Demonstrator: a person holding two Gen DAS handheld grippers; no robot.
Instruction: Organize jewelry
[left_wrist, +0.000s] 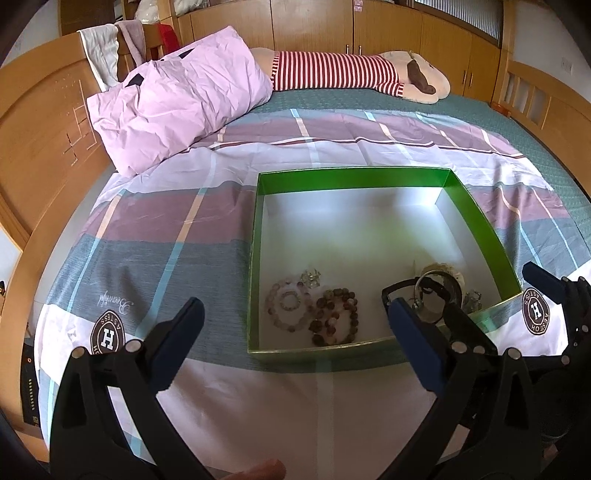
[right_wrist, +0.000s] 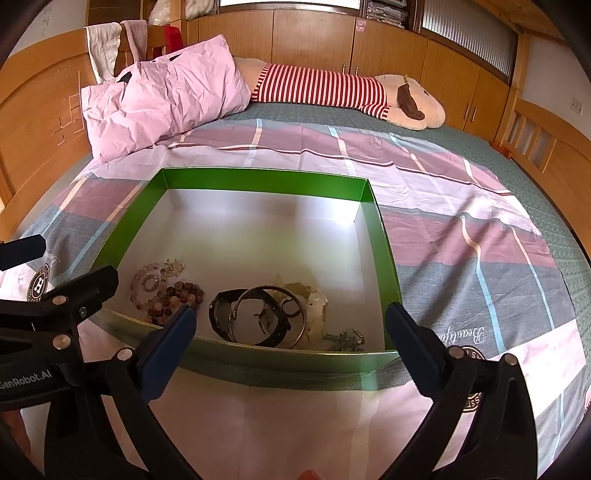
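A shallow green box (left_wrist: 354, 176) (right_wrist: 258, 181) with a white floor lies on the bed. Inside near its front lie a pink bead bracelet (left_wrist: 275, 308) (right_wrist: 138, 280), a brown bead bracelet (left_wrist: 334, 319) (right_wrist: 177, 293), a black watch with a metal bangle (right_wrist: 258, 317) (left_wrist: 434, 291), a pale shell-like piece (right_wrist: 314, 299) and small clear and metal pieces (left_wrist: 310, 277) (right_wrist: 347, 338). My left gripper (left_wrist: 295, 321) is open and empty, just before the box's front wall. My right gripper (right_wrist: 291, 325) is open and empty, over the front wall; it also shows in the left wrist view (left_wrist: 491, 295).
The box sits on a pink, grey and white checked sheet (left_wrist: 166, 236) (right_wrist: 480, 240). A lilac pillow (left_wrist: 177, 99) (right_wrist: 162, 96) and a striped plush toy (left_wrist: 351, 72) (right_wrist: 332, 88) lie at the far side. Wooden headboard (left_wrist: 40, 140) on the left, cabinets behind.
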